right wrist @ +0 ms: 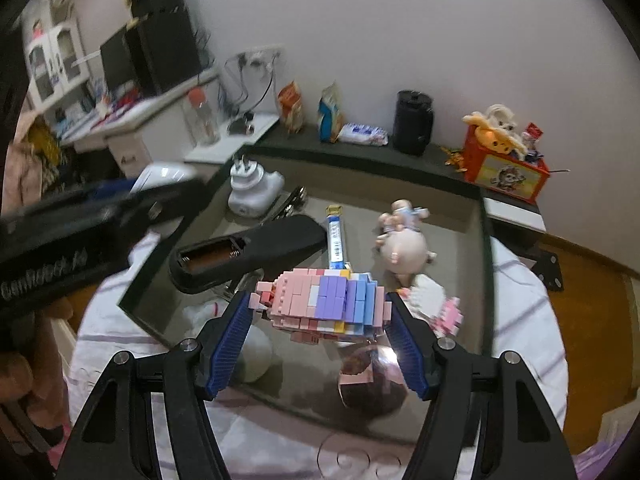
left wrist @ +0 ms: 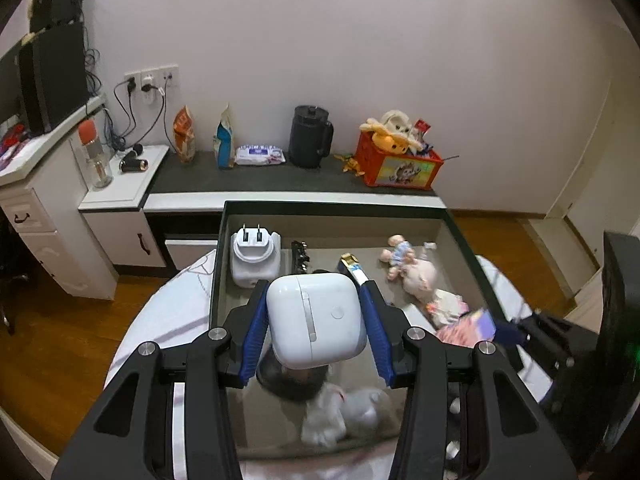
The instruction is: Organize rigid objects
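**Both hands carrying something over the tray**

Left wrist view: the left gripper [left wrist: 316, 320] is grasping a white earbud case [left wrist: 316, 316], its jaws pressing on both sides. The case's lid seam is running away from the camera, hinge side up. Beneath it the dark tray [left wrist: 218, 264] is holding a white plug adapter [left wrist: 256, 256].

Right wrist view: only here is the black remote [right wrist: 248, 254] showing, battery bay open. The right gripper [right wrist: 320, 312] is clamping a pink and purple brick figure [right wrist: 324, 304], lying crosswise between the jaws above the tray.

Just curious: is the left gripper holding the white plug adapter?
No, the left gripper clamps a white rounded earbud case; the white plug adapter sits in the tray.
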`<state>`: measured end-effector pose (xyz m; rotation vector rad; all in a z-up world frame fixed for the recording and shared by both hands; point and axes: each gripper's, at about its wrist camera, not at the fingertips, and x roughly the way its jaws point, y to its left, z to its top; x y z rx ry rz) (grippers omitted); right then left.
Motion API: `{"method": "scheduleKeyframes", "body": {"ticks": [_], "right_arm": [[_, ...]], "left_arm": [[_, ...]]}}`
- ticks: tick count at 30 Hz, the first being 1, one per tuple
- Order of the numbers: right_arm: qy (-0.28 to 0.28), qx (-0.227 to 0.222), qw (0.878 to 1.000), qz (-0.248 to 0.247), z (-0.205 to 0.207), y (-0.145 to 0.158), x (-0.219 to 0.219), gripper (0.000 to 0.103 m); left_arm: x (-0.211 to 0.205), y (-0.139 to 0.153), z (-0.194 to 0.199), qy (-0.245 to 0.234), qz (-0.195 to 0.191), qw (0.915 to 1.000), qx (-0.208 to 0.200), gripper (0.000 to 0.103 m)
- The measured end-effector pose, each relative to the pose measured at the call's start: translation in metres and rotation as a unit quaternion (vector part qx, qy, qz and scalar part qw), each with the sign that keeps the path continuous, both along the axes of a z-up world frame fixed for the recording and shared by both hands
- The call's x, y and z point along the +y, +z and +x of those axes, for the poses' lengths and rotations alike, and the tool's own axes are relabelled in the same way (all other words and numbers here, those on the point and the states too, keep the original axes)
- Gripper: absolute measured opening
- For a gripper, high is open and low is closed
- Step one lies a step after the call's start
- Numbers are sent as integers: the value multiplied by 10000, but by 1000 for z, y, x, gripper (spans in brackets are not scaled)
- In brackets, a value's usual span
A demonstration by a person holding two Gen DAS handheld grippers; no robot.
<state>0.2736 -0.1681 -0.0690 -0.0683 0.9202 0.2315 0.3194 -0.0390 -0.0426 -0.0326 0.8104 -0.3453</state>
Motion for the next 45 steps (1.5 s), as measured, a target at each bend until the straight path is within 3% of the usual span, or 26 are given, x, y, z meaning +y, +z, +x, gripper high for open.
{"method": "scheduleKeyframes", "body": {"ticks": [6, 10, 13, 14, 16, 17, 18, 22, 25, 34, 45], "right_arm": [[227, 294, 9990, -232, 15, -27, 10, 68], [328, 275, 9985, -345, 18, -30, 15, 68], [254, 209, 9984, -468, 19, -31, 16, 80], [241, 229, 9986, -408, 18, -31, 14, 81], [217, 277, 9987, -378, 18, -32, 12, 82], [204, 269, 9987, -379, 17, -31, 12, 84], [206, 269, 9988, -361, 17, -32, 11, 85], [228, 195, 9990, -341, 10, -24, 11, 89], [227, 85, 9995, -210, 4, -14, 11, 103], [-97, -258, 9996, 46, -38, 31, 2, 103], [-525, -816, 9950, 246, -126, 94, -21, 103]], "left_arm": [[-10, -24, 34, -100, 120, 9995, 288, 46], [-17, -38, 47, -160, 276, 9986, 434, 46], [-21, -45, 51, -153, 430, 9976, 515, 47], [-22, -46, 51, -131, 482, 9975, 505, 51], [-22, -47, 49, -56, 589, 9971, 468, 81], [-21, -45, 48, -31, 603, 9972, 439, 101], [-19, -42, 44, -5, 562, 9978, 340, 103], [-13, -29, 35, 76, 615, 9978, 245, 103], [-7, -19, 22, 147, 555, 9982, 198, 103], [15, 29, -55, 379, 537, 9974, -297, 103], [29, 92, -172, 595, 489, 9921, -993, 103]]}}
